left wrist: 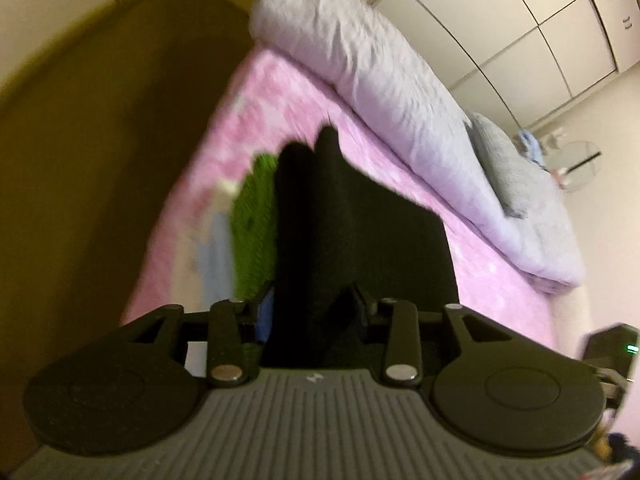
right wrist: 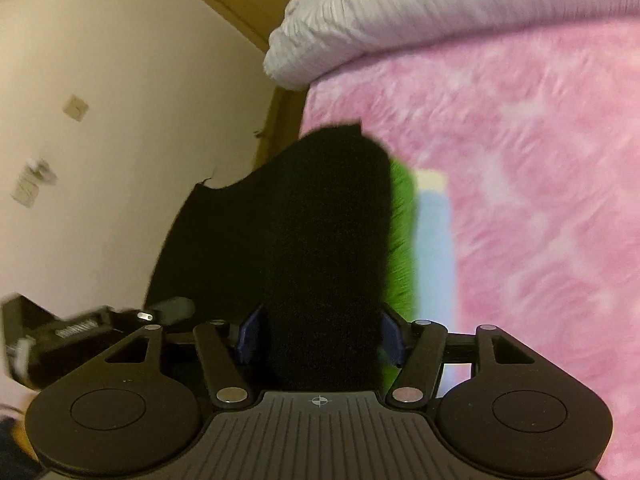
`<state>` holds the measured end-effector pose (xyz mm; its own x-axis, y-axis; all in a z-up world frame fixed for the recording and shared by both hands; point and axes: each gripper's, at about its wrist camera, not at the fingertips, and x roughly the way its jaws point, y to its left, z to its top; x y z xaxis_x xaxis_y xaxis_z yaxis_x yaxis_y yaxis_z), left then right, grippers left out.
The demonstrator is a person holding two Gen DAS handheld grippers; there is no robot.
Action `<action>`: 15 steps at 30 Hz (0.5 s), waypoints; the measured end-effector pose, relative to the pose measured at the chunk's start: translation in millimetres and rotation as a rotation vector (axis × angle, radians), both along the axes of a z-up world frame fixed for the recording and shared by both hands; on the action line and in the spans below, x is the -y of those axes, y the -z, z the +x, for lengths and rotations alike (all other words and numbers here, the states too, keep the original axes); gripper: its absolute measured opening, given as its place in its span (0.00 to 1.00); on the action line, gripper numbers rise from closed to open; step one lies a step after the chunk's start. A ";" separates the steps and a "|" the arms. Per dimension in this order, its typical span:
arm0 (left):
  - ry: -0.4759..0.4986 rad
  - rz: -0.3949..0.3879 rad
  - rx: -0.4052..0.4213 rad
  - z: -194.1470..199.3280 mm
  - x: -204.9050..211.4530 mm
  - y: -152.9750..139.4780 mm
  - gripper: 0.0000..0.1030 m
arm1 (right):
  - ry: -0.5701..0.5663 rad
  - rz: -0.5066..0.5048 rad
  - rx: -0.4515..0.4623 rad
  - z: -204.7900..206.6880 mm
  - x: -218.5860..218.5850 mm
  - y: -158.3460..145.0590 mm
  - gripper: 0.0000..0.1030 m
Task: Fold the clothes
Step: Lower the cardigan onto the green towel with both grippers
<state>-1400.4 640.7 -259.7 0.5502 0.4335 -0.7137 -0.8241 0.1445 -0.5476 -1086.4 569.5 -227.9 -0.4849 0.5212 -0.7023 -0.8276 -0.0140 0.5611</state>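
The left gripper is clenched on a fold of the black garment, its blue-padded fingers pressed against the cloth on either side. The right gripper grips the same black garment in like fashion, a thick bunch of cloth filling the gap between its pads. Both pictures are smeared by motion, so I would guess, not assert, that the garment is lifted clear of the bed and hangs stretched between the two grips; holding it by two points this way would let it fall straight before a fold is laid.

Beyond the black cloth, a green item and a pale blue one lie side by side on the pink bedspread, near the edge of the bed closest to the grippers, apparently a stack of finished pieces. Along the far edge of the bed runs a rolled lilac-grey duvet, pushed back, probably to leave folding room.
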 end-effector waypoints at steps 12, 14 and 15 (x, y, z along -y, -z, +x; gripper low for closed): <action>0.195 0.112 -0.211 51.5 36.7 -22.3 0.19 | -0.122 0.071 0.170 -36.9 37.8 -26.7 0.38; 0.175 0.072 -0.240 49.4 34.5 -5.3 0.18 | -0.150 0.062 0.209 -47.4 34.9 -17.2 0.38; 0.165 0.057 -0.244 47.1 34.2 1.0 0.18 | -0.163 0.064 0.221 -51.2 34.3 -12.8 0.38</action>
